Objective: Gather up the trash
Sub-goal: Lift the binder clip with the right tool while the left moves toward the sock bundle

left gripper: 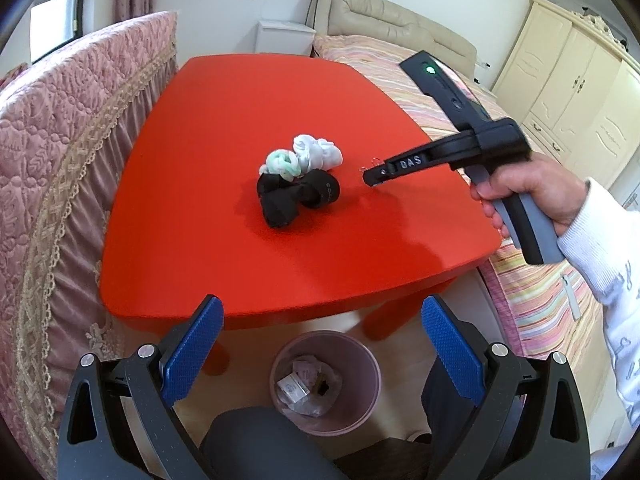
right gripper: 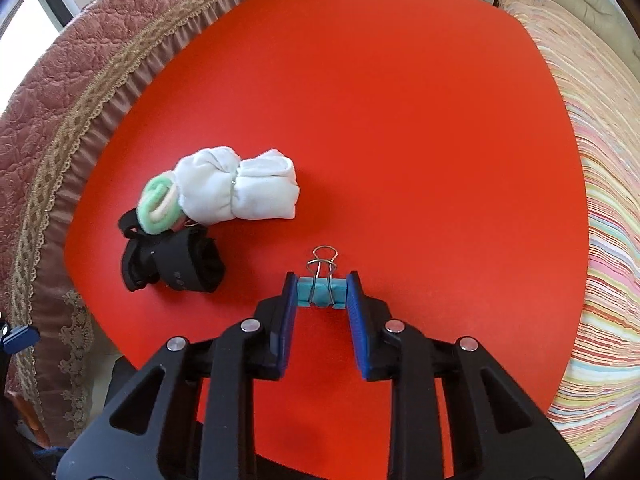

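Nearest in the left wrist view, the left gripper hangs with its jaws wide apart and nothing between them, over the near edge of the table. Straight below it, on the floor, stands the bin, with crumpled paper already inside.

Farther out on the table, the right gripper has its jaws closed on the clip, a small teal binder clip. The pads press on the two ends of its body, so its long axis runs straight across from pad to pad, and the wire handles stick out ahead of the fingertips. From the left wrist view the gripper points steeply down at the table; whether the clip has left the surface cannot be told.

Beyond and to the left of the clip lie the white socks and the black socks, touching each other and well apart from the jaws.

The right hand has the clip, so I judge the coming move is its own: lift, then carry back toward the near edge and down to the bin. The grip is narrow and end-on, so the clip may slip or twist.
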A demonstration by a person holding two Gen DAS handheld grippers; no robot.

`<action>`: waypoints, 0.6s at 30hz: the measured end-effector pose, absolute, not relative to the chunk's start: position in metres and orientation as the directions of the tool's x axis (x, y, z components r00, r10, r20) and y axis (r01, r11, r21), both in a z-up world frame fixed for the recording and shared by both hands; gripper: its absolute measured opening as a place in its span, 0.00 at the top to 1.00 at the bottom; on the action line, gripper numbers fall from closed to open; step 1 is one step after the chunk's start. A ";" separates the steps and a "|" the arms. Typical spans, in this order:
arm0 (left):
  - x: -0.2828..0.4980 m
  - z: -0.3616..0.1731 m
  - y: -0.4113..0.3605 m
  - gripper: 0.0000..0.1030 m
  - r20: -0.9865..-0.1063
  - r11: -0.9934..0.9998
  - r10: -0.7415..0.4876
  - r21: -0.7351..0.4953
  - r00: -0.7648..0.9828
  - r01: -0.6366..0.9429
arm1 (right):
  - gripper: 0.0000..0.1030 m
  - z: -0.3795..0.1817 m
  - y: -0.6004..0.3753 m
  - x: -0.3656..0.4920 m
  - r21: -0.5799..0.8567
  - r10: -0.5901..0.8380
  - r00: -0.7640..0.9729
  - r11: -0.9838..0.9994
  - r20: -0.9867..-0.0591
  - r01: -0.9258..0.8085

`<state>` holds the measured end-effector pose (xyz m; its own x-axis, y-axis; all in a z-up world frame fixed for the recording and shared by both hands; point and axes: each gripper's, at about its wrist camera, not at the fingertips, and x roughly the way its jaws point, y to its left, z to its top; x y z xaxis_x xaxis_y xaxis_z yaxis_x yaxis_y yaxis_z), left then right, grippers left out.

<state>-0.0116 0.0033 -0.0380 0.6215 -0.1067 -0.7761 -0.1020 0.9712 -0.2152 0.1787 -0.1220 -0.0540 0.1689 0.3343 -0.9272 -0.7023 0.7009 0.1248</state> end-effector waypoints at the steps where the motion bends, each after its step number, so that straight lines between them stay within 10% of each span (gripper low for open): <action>1: -0.010 -0.037 0.003 0.07 -0.776 0.971 -0.106 -0.214 0.622 -0.102 | 0.76 -0.051 -0.124 0.177 0.130 0.343 0.170 0.699 -0.924 -0.703; 18: 0.062 -0.045 0.026 0.07 -0.836 0.972 -0.103 -0.198 0.540 -0.122 | 0.76 -0.026 -0.150 0.152 0.171 0.415 0.177 0.674 -0.893 -0.718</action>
<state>0.0625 0.0257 -0.0446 0.5395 -0.1029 -0.8356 -0.1220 0.9725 -0.1985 0.1524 -0.1501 -0.0262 0.1770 0.4147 -0.8926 -0.7184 0.6743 0.1708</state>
